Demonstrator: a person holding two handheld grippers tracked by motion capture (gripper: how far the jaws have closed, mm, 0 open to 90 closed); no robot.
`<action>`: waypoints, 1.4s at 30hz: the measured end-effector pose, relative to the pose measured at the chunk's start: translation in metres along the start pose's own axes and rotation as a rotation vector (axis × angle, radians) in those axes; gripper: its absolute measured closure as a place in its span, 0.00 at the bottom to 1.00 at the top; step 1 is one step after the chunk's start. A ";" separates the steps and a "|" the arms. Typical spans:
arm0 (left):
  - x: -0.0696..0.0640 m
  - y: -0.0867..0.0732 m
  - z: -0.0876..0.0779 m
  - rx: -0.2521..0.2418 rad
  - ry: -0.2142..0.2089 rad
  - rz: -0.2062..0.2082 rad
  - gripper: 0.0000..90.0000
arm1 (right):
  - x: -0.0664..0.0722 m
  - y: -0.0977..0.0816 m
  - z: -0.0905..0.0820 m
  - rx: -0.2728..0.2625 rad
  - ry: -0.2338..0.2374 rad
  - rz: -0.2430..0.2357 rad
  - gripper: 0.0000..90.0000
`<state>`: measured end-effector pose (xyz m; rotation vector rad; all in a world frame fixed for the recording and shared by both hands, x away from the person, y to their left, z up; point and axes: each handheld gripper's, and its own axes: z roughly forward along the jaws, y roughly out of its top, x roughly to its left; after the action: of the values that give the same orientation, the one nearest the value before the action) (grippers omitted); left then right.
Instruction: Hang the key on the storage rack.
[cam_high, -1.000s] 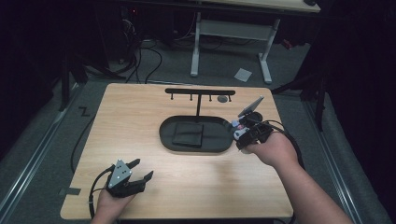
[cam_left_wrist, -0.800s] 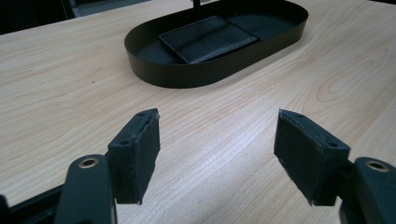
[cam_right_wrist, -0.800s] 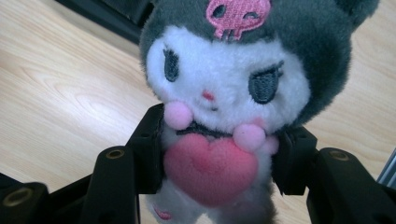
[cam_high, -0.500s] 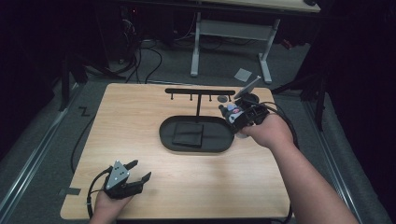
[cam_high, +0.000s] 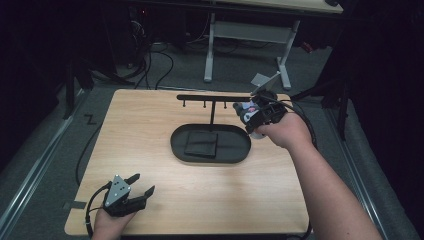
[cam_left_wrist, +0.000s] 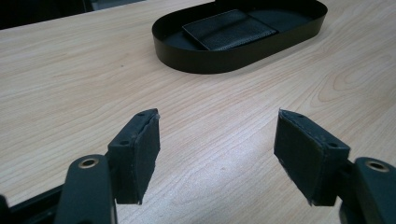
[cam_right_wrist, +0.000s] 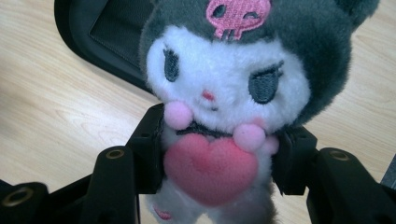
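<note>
Right gripper (cam_high: 248, 114) is up off the table at the far right, forearm reaching in from the lower right corner, jaws pointing left toward the black hook rack (cam_high: 215, 98). Its jaws are clamped on the body of a plush toy (cam_right_wrist: 224, 93) — grey hood, white face, pink heart held at the chest — and the pads press in on both flanks. The toy hangs just beside the rack's right end, above the far right rim of the oval black tray (cam_high: 210, 159).

Left gripper (cam_high: 134, 192) sits low at the near left corner, jaws spread wide with nothing between them, bare wood under them in the left gripper view.

There is plenty of open tabletop between the two hands; the near table edge runs close to the left hand. A dark flat wallet (cam_left_wrist: 229, 29) lies in the tray. From the high view the toy is small and partly covered by the gripper — its legs are cut off at the bottom of the right gripper view.
</note>
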<state>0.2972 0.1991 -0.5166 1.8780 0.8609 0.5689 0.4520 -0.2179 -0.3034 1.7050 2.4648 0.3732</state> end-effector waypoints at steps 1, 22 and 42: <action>0.000 0.000 0.000 -0.001 0.001 0.001 0.35 | -0.001 0.002 -0.001 -0.004 0.000 0.001 0.51; 0.001 -0.001 0.002 0.004 -0.008 0.002 0.35 | -0.045 0.015 0.020 -0.045 0.037 0.142 0.50; -0.001 -0.002 0.004 0.019 -0.006 0.005 0.35 | -0.063 -0.001 0.076 -0.054 0.068 0.183 0.34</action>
<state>0.2986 0.1969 -0.5204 1.8986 0.8613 0.5598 0.4919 -0.2666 -0.3791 1.9316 2.3269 0.5201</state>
